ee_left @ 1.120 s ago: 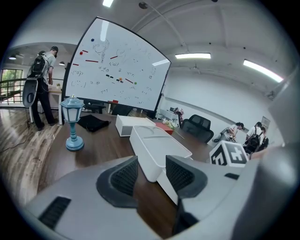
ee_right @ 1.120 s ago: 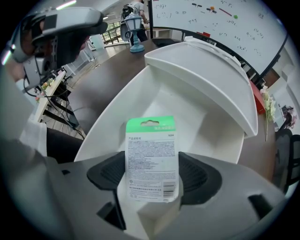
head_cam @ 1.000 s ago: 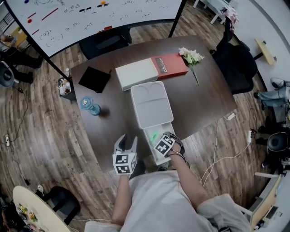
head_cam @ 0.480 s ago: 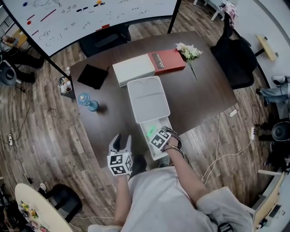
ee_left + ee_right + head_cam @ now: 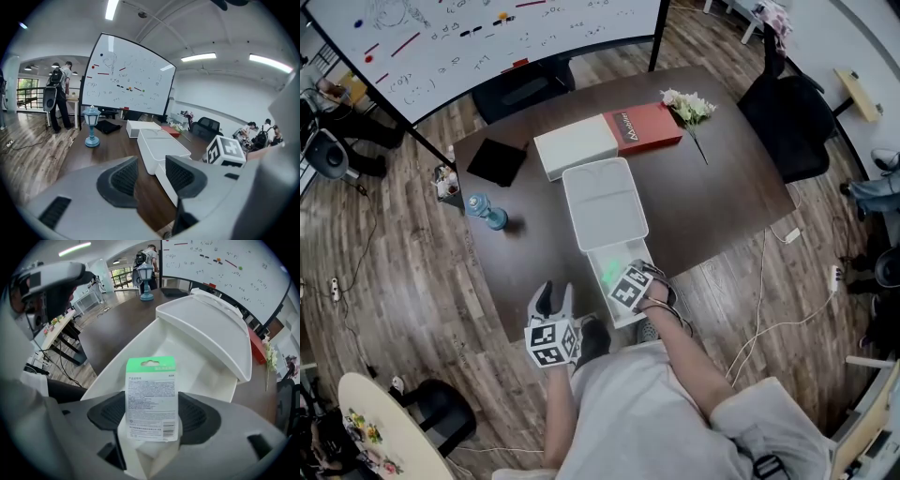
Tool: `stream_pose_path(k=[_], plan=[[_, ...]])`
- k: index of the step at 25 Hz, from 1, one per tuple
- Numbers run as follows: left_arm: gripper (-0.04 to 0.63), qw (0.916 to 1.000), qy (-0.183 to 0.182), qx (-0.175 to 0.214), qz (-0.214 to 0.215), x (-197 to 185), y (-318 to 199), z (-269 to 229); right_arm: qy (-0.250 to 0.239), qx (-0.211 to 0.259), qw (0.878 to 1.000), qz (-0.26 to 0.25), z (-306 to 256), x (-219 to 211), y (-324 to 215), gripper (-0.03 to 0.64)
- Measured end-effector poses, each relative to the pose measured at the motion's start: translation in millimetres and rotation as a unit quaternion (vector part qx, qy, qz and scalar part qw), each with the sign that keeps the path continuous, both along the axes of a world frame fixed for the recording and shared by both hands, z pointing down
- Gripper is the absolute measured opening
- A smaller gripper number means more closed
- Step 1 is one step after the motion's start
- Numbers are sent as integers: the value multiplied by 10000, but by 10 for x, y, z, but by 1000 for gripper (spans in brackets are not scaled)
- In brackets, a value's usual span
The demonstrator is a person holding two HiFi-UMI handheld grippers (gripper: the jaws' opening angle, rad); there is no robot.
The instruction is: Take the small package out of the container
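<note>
The small package [image 5: 152,397] is a flat white card with a green top strip and fine print. My right gripper [image 5: 152,417] is shut on it and holds it upright above the open end of the white container [image 5: 187,357]. In the head view the package shows as a green patch [image 5: 612,273] just ahead of the right gripper [image 5: 622,279], over the container's near end [image 5: 630,317]. The container's lid [image 5: 605,202] is slid back and covers the far part. My left gripper [image 5: 552,298] hovers by the table's near edge, left of the container, open [image 5: 149,174] with nothing between its jaws.
On the dark table [image 5: 712,197] lie a flat white box [image 5: 576,149], a red book [image 5: 652,128], white flowers [image 5: 689,108], a black pad [image 5: 497,161] and a blue lantern [image 5: 487,213]. A whiteboard [image 5: 478,37] and office chairs [image 5: 795,127] stand around the table.
My right gripper has lifted slightly with the package over the container's open end. The left gripper has stayed near the table edge; the head camera has shifted a little.
</note>
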State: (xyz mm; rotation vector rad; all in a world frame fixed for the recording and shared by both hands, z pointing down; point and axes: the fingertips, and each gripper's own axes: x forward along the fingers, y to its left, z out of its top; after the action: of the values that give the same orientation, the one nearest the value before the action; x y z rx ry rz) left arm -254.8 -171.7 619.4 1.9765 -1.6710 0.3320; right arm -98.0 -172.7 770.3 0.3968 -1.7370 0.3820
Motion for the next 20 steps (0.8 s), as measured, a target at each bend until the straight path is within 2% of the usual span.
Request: stream_pose_path(k=[11, 15, 20], plan=[[175, 9997, -249, 52, 10, 207, 193, -108, -1090, 525, 9925, 197, -440, -73, -59, 350], [175, 9994, -328, 60, 89, 361, 262, -131, -1611, 672, 9838, 416, -593, -37, -68, 350], [175, 9992, -379, 85, 91, 500, 341, -157, -2304, 760, 9672, 755, -772, 7, -73, 348]])
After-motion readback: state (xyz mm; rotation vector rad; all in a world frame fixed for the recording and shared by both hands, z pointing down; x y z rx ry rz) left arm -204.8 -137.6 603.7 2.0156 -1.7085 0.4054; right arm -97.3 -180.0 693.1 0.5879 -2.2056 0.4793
